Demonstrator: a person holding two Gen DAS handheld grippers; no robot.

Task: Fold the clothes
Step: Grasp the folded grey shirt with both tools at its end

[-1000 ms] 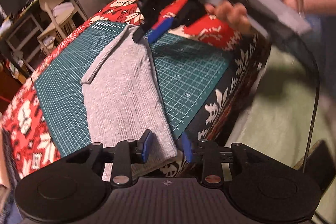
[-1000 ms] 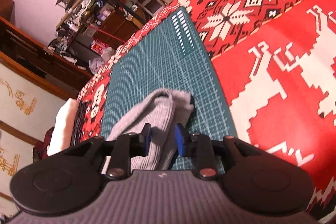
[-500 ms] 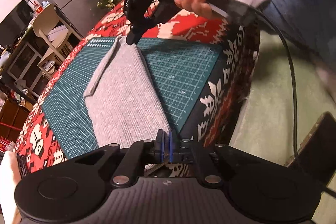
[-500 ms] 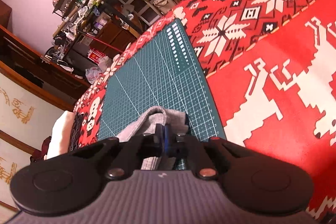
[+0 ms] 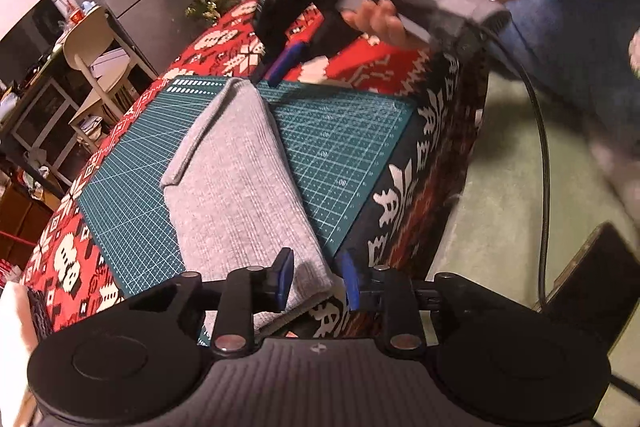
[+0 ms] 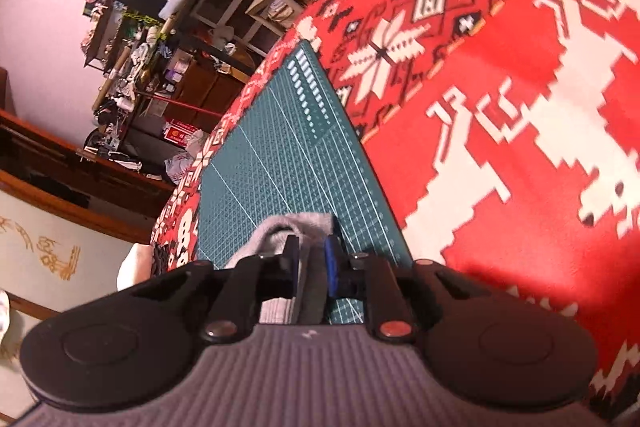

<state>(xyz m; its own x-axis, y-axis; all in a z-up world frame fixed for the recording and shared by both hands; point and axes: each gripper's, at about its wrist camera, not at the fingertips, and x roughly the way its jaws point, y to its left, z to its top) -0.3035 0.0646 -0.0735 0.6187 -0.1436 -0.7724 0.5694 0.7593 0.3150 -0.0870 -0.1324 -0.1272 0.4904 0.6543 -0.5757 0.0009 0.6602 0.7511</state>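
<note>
Grey ribbed knit garment [image 5: 240,195] lies folded narrow on the green gridded cutting mat [image 5: 344,147]; left hand-held gripper [image 5: 316,279] and right hand-held gripper [image 6: 312,259] both gape around its corners, so fabric could slip free and the fold sag.

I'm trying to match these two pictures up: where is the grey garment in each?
Left wrist: the grey garment lies lengthwise mid-frame on the green mat.
Right wrist: only its end shows, bottom centre, between the jaws.
Shared landmark: the green mat on the red patterned cloth.
</note>
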